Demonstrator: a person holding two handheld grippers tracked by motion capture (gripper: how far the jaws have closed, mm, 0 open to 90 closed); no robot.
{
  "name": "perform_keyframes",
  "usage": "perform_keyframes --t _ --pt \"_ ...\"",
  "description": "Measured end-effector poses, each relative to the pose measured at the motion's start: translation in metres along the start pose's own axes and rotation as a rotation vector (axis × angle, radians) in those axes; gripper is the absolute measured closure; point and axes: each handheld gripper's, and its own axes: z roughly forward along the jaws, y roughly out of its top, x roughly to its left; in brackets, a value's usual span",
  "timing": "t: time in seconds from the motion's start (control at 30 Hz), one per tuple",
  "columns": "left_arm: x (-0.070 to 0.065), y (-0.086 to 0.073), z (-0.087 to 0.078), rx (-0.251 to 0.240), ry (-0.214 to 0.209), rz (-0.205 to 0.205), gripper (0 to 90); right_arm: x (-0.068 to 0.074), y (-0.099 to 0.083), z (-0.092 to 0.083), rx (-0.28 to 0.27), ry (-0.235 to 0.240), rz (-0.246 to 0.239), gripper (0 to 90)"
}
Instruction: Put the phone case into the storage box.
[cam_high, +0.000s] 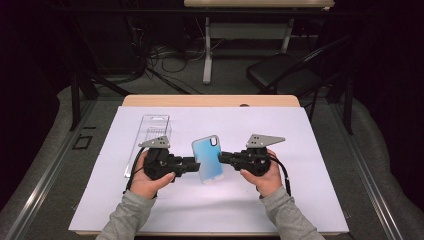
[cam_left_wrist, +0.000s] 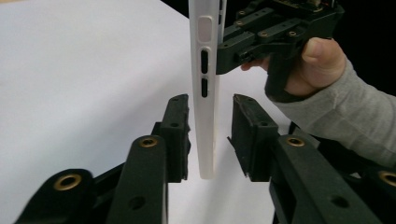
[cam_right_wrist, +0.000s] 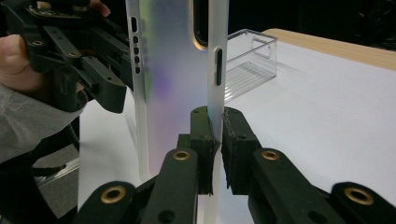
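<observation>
- A phone case (cam_high: 207, 159), pale blue to white with a dark camera cut-out near its top, is held up over the middle of the white sheet (cam_high: 310, 200) that covers the worktop, between the two grippers.
- The right gripper (cam_high: 223, 157) pinches the case's right side rim; in the right gripper view its two black jaws press together on the thin translucent edge (cam_right_wrist: 215, 112), just below a slot-shaped button hole.
- The left gripper (cam_high: 192, 164) sits at the case's left side. In the left gripper view its jaws stand apart with the case's white rim (cam_left_wrist: 205, 116) between them: the left-hand jaw is just beside the rim, whether touching I cannot tell, and there is a clear gap to the right-hand jaw. They do not squeeze it.
- The person's left hand (cam_high: 146, 181) and right hand (cam_high: 264, 176) come in from the near edge, grey sleeves showing.
- A clear plastic box (cam_high: 150, 140) lies on the sheet toward the far left corner, its near end behind the left gripper, well apart from the case.
- The wooden worktop (cam_high: 210, 100) shows as a strip along the far edge beyond the sheet.
- A dark folding chair (cam_high: 280, 70) stands on the floor past the far right corner.
</observation>
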Motion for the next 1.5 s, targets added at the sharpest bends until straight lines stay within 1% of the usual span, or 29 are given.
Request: perform_keyframes --t 0.03,0.13,0.17,0.27,0.43,0.57,0.6,0.8,0.9,1.1,1.13,1.17,1.27,1.4,1.5 --pt "0.0 0.0 0.0 -0.005 0.011 -0.002 64.4 0.0 0.0 -0.001 -0.002 -0.011 0.004 83.9" --pt "0.001 0.0 -0.001 -0.023 0.058 0.02 59.3 -0.001 -0.002 -0.003 -0.018 -0.049 0.013 83.9" --pt "0.002 0.0 -0.001 -0.031 0.061 0.02 58.2 -0.001 -0.002 -0.004 -0.02 -0.067 0.011 83.9" --pt "0.004 -0.001 -0.001 -0.049 0.082 0.014 55.3 -0.001 -0.003 -0.004 -0.033 -0.091 0.015 84.0" --pt "0.006 -0.002 -0.001 -0.054 0.101 0.007 53.7 0.002 -0.004 -0.005 -0.037 -0.151 0.01 84.0" --pt "0.007 -0.002 -0.002 -0.065 0.115 -0.009 52.4 0.005 -0.005 -0.005 -0.041 -0.202 0.011 83.9" --pt "0.008 -0.002 -0.003 -0.067 0.122 -0.009 52.1 0.006 -0.006 -0.005 -0.042 -0.223 0.017 84.0" --pt "0.009 -0.003 -0.005 -0.085 0.144 -0.023 51.9 0.01 -0.01 -0.003 -0.049 -0.309 0.004 83.9" --pt "0.01 -0.004 -0.006 -0.094 0.154 -0.032 52.0 0.012 -0.012 -0.003 -0.067 -0.347 0.029 83.9" --pt "0.013 -0.005 -0.008 -0.115 0.182 -0.065 52.0 0.013 -0.014 -0.005 -0.094 -0.426 0.042 83.9" --pt "0.013 -0.005 -0.008 -0.117 0.186 -0.069 52.0 0.013 -0.014 -0.005 -0.093 -0.441 0.055 83.9" --pt "0.013 -0.005 -0.008 -0.121 0.193 -0.072 52.0 0.013 -0.015 -0.005 -0.097 -0.453 0.057 83.9" --pt "0.012 -0.005 -0.01 -0.126 0.215 -0.067 51.3 0.013 -0.017 -0.004 -0.091 -0.467 0.074 83.9" --pt "0.012 -0.005 -0.011 -0.133 0.238 -0.067 50.5 0.014 -0.019 -0.002 -0.085 -0.475 0.075 83.9" --pt "0.012 -0.005 -0.011 -0.138 0.253 -0.069 48.0 0.016 -0.02 0.0 -0.082 -0.478 0.068 83.9"
